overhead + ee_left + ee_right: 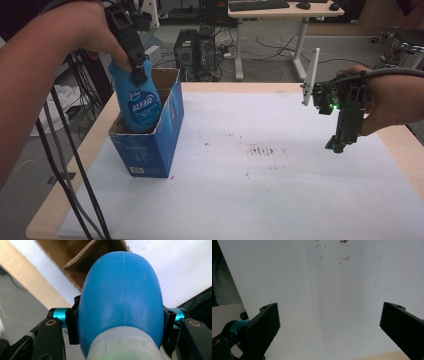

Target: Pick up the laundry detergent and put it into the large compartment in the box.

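Note:
A blue plastic bottle (139, 102) with a printed label stands partly inside an open blue cardboard box (150, 145) at the table's left. My left gripper (135, 65) is shut on the bottle's upper part, pointing down. In the left gripper view the blue bottle (122, 292) sits clamped between both jaws, with the brown inside of the box (82, 262) below it. At the table's right my right gripper (341, 145) hangs above the white sheet, pointing down. The right gripper view shows its jaws wide apart with nothing between them, over the white sheet (324, 290).
A white sheet (260, 175) covers most of the wooden table (95, 135), with brownish stains (260, 150) near its middle. Black cables (65, 170) trail off the left edge. Computer towers (192, 47) and a desk (280, 10) stand beyond the far edge.

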### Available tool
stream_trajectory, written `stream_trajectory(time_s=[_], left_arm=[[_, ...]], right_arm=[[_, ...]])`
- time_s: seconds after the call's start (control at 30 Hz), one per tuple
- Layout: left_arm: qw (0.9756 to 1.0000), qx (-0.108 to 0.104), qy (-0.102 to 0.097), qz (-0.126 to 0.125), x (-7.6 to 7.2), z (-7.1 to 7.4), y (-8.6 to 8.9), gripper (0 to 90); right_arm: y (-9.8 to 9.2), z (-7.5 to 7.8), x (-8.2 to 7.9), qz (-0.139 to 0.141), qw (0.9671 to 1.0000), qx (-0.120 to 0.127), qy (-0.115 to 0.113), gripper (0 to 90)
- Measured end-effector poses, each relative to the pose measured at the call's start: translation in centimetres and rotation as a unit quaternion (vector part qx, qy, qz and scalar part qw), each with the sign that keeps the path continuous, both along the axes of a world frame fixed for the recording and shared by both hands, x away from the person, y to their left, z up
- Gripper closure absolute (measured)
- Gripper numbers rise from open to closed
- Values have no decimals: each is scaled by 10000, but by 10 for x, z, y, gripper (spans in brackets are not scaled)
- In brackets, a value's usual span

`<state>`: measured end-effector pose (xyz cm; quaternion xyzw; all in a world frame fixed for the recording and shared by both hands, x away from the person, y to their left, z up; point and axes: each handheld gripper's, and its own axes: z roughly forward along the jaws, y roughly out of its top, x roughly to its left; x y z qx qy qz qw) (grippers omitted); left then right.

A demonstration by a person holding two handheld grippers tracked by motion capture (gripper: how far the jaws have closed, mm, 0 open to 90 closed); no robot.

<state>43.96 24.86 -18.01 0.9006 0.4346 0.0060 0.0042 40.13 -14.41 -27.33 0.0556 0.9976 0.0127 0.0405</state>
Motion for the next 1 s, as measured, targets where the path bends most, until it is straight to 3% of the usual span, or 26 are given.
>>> stream_trajectory(time_s=[0.03, 0.07, 0.1, 0.17, 0.2, 0.3, 0.43, 0.53, 0.57, 0.63, 0.87, 1.0], left_arm=[[9998, -5, 3, -182, -1, -10, -1, 379], [9998, -5, 3, -182, -1, -10, -1, 379], [9993, 90, 52, -369, -1, -15, -2, 379], [9991, 66, 37, -410, -2, -19, -3, 379], [9979, 131, 90, -635, -2, -25, -4, 379], [9977, 98, 82, -660, -1, -30, -5, 379], [9947, 145, 26, -1022, -2, -45, -6, 378], [9942, 161, 24, -1061, -3, -47, -6, 378], [9926, 229, 79, -1188, -4, -60, -7, 379], [9903, 246, 103, -1362, -4, -67, -8, 378], [9877, 253, 162, -1533, -5, -86, -8, 379], [9881, 207, 111, -1522, -5, -95, -3, 379]], right_arm=[[0, 0, 0, 32, 10000, -21, -14, 19], [0, 0, 0, 24, 10000, -25, -20, 19], [0, 0, 0, 28, 10000, -23, -14, 19], [0, 0, 0, 70, 10000, 8, -14, 19], [0, 1, 0, 45, 10000, -4, -19, 19], [0, 1, -1, -4, 10000, 8, -15, 19], [-2, 2, -2, 53, 10000, -14, -22, 19], [-2, 2, -3, 21, 10000, -13, -38, 19], [-3, 3, -3, 26, 10000, -34, -31, 19], [-4, 3, -3, 26, 10000, -20, -36, 19], [-4, 2, -3, 16, 10000, -29, -35, 19], [-3, 1, -2, 6, 10000, -22, -28, 19]])
